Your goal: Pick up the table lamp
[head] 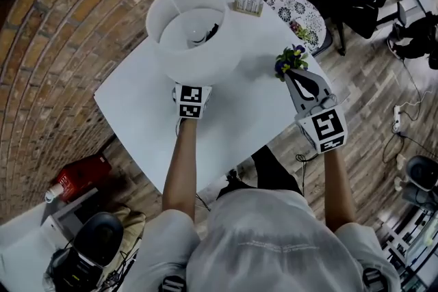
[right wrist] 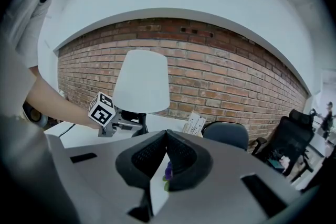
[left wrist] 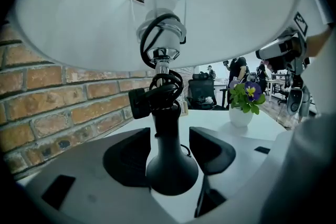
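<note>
The table lamp (head: 195, 31) stands upright on the white table (head: 226, 120), toward the far-left corner, close to the brick wall (right wrist: 210, 76).

Lamp appearance:
- Shade (left wrist: 79, 18): white, smooth, wide and conical, open at the top.
- Socket (left wrist: 163, 34): pale, seated inside the shade on thin wire supports, with a bright metal collar below it.
- Stem and base (left wrist: 170, 162): matte black. The stem is slim and flares into a rounded bell foot resting on the table.
- Cord (left wrist: 163, 89): black, coiled in loops round the upper stem and socket, with a black block-shaped part sticking out to the left.

The left gripper (left wrist: 169, 136) reaches in under the shade at table level. Its fingers are spread, one on each side of the black stem just above the foot. A gap shows on the right side; contact on the left cannot be confirmed.

The right gripper (right wrist: 166, 136) is held well apart from the lamp, with its tip at a small potted plant (head: 291, 59) bearing purple flowers. Its fingers meet at the tips and grip nothing; a bit of purple and green shows through the slit below them.
</note>
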`<action>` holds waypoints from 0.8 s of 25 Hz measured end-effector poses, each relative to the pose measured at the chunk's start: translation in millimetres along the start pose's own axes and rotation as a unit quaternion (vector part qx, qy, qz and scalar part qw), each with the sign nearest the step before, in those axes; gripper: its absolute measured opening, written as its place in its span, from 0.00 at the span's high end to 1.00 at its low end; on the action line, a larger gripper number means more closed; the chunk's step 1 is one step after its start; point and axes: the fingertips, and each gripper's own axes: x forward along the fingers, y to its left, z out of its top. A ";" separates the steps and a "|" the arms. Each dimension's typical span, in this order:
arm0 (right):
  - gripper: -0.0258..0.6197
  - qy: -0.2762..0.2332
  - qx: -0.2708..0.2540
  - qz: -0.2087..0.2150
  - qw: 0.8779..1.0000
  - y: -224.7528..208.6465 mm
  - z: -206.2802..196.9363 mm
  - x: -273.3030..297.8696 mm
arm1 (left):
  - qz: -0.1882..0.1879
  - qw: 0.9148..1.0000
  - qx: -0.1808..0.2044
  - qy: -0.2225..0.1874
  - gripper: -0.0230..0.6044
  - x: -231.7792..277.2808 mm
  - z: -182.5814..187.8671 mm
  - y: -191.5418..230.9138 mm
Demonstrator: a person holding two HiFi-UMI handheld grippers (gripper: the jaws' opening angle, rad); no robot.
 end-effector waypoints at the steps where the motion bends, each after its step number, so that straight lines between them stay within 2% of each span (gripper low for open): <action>1: 0.96 0.001 0.001 -0.001 1.000 -1.9 -0.8 0.6 | -0.002 1.000 -0.001 -0.005 0.62 3.9 2.0 -0.5; 4: 0.96 0.004 0.004 -0.004 1.000 -5.4 -3.0 2.2 | -0.002 1.000 0.000 -0.024 0.62 13.3 14.3 -0.6; 12: 0.96 0.018 0.007 -0.012 1.000 -11.6 -16.4 -0.1 | 0.000 0.999 -0.002 -0.042 0.62 29.2 20.2 3.7; 16: 0.96 0.024 0.009 -0.019 0.999 -14.9 -21.8 -4.8 | 0.011 0.998 -0.017 -0.061 0.71 31.3 25.3 10.0; 20: 0.96 0.024 0.012 -0.026 0.999 -19.2 -22.0 -10.7 | 0.018 0.997 -0.030 -0.066 0.73 31.3 26.2 12.2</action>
